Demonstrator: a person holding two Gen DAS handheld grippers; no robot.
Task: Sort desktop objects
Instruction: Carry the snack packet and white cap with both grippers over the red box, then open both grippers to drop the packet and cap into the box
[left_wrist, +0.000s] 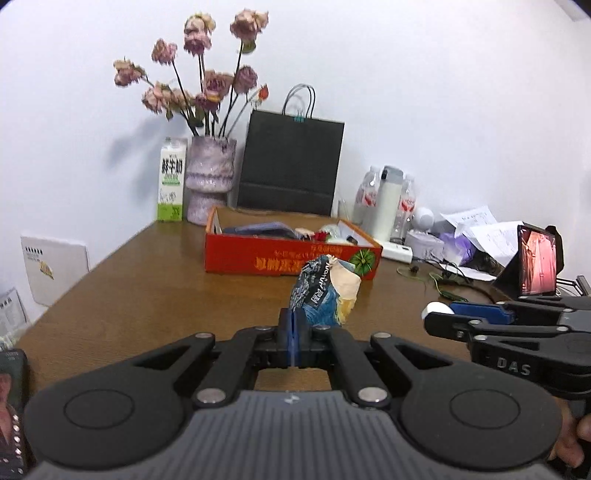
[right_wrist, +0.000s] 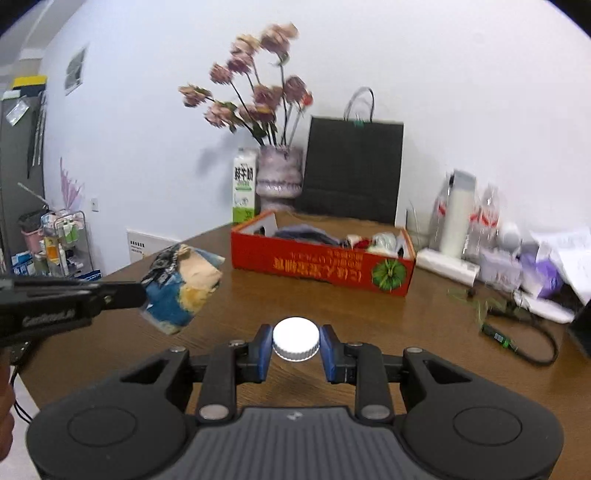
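Observation:
My left gripper (left_wrist: 293, 325) is shut on a crumpled blue, black and cream packet (left_wrist: 327, 290) and holds it above the brown desk (left_wrist: 147, 288). The packet also shows at the left of the right wrist view (right_wrist: 183, 284), held by the left gripper (right_wrist: 142, 293). My right gripper (right_wrist: 295, 345) is shut on a white ribbed bottle cap (right_wrist: 295, 338) above the desk. It shows at the right of the left wrist view (left_wrist: 437, 314). A red cardboard box (left_wrist: 288, 258) with several small items stands ahead; it also shows in the right wrist view (right_wrist: 321, 264).
Behind the box stand a vase of dried roses (left_wrist: 210, 181), a milk carton (left_wrist: 171, 181) and a black paper bag (left_wrist: 291, 166). Bottles (left_wrist: 388, 203), papers (left_wrist: 476, 229), a tablet screen (left_wrist: 537, 262) and a cable (right_wrist: 517, 332) crowd the desk's right side. A phone (left_wrist: 11, 406) lies at the left edge.

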